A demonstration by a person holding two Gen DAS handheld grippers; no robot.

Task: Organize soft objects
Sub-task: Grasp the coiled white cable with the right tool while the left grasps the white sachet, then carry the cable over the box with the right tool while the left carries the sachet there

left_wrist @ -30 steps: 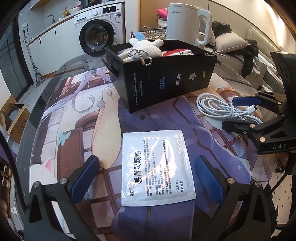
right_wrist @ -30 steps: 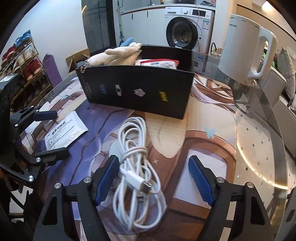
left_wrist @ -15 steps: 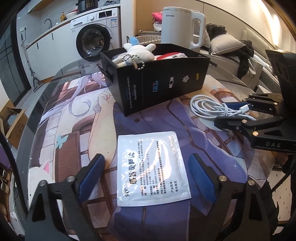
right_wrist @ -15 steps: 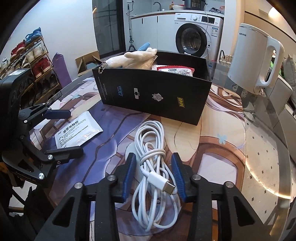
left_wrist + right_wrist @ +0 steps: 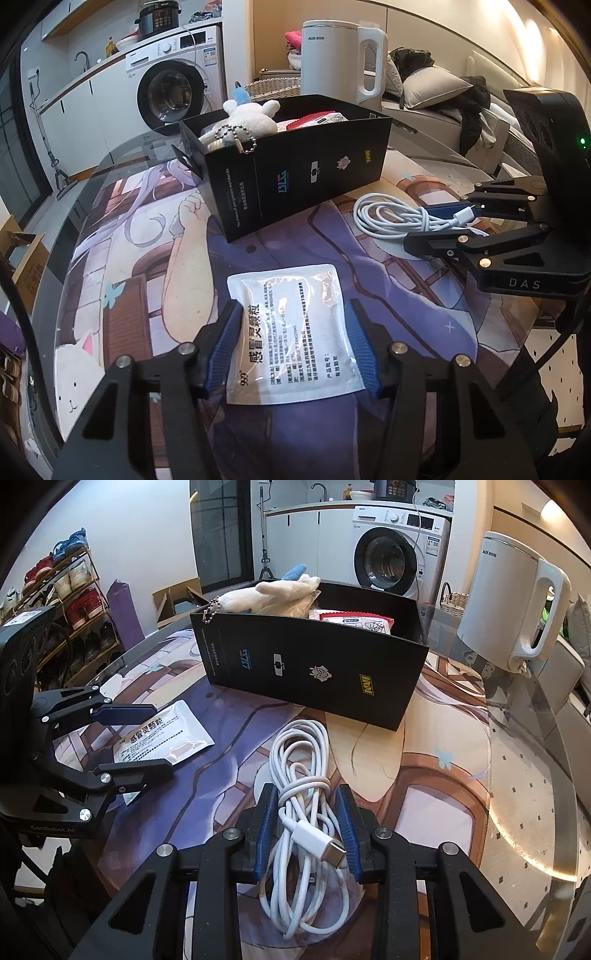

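A white medicine sachet (image 5: 291, 328) lies flat on the printed mat. My left gripper (image 5: 293, 343) has closed in on its two side edges; it also shows in the right wrist view (image 5: 133, 738). My right gripper (image 5: 306, 823) is shut on a coiled white USB cable (image 5: 299, 775), seen too in the left wrist view (image 5: 395, 218). A black open box (image 5: 295, 173) stands behind, holding a white plush toy (image 5: 243, 118) and a red-and-white packet (image 5: 354, 622).
A white electric kettle (image 5: 340, 59) stands behind the box on the glass table (image 5: 524, 775). A washing machine (image 5: 173, 85) and a shoe rack (image 5: 70, 602) stand beyond the table. A sofa with pillows (image 5: 436, 88) lies at the right.
Both grippers have closed: the left from wide open onto the sachet's edges, the right from wide open onto the cable. Both wrist views have shifted slightly.
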